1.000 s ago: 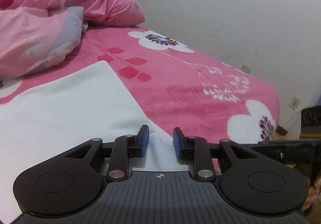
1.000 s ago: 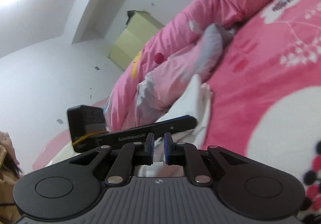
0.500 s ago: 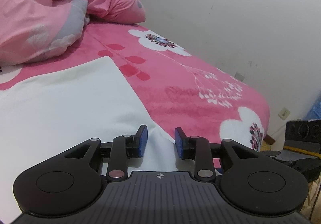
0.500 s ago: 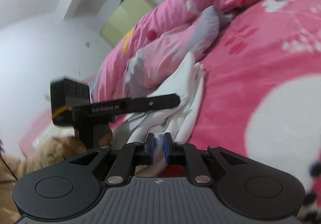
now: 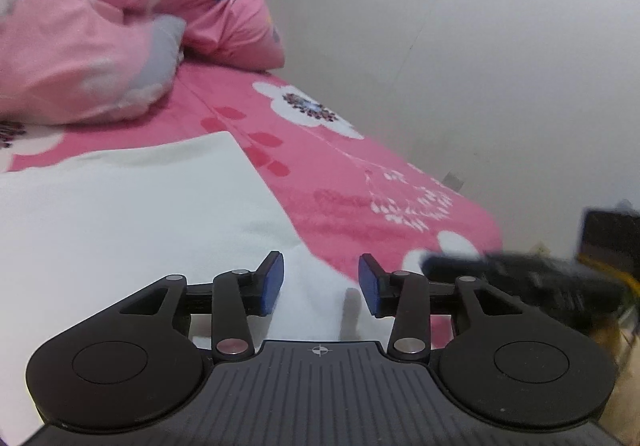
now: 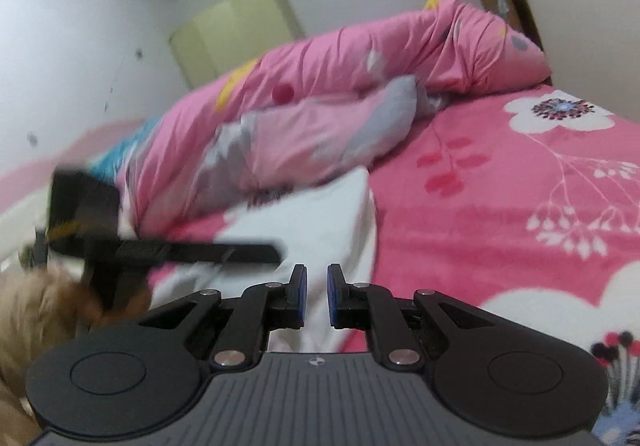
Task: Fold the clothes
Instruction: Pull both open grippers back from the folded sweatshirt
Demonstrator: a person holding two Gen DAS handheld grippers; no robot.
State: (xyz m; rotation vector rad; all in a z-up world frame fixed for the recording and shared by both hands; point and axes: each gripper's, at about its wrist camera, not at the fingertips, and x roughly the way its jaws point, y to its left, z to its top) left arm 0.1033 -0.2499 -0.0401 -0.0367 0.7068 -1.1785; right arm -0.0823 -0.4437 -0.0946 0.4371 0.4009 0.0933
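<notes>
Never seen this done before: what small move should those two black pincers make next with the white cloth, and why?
Probably draw the left gripper clear: its jaws are opening, pads off the white garment lying flat on the pink bed sheet. The right gripper looks closed on a fold.

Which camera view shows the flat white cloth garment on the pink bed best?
The left wrist view: the flat white cloth garment spreads wide, edges clear. The right wrist view shows only a narrow, blurred strip.

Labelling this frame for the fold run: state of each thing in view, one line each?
left gripper: jaws opening, white cloth under the gap, pads clear of it
right gripper: narrow gap, white cloth in it, grip unclear
white garment: flat on the bed, straight folded edge
pink duvet: bunched at the head end
</notes>
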